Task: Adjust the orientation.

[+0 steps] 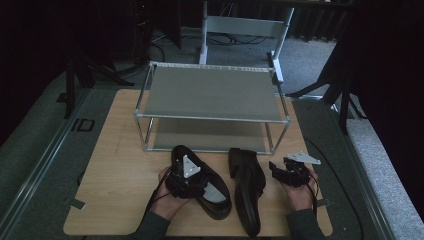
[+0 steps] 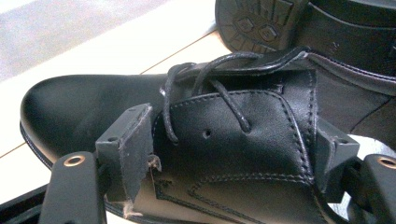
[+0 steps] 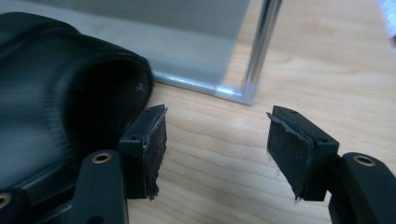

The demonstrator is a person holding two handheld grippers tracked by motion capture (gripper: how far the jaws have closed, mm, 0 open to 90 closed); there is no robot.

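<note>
Left gripper [image 2: 233, 154] fingers straddle the black shoe [image 2: 140, 107] (no legible brand); right gripper [image 3: 215, 149] fingers wide.

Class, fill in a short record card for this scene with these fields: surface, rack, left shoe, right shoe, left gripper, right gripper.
surface: wooden table
rack: two-tier metal shoe rack at the table's far side, both shelves bare
left shoe: black laced shoe, upright, in front of the rack
right shoe: second black shoe, lying on its side beside the first
left gripper: left gripper straddles the laced shoe's lace flap; pad contact unclear
right gripper: right gripper open above bare wood beside the second shoe, nothing between its jaws
</note>
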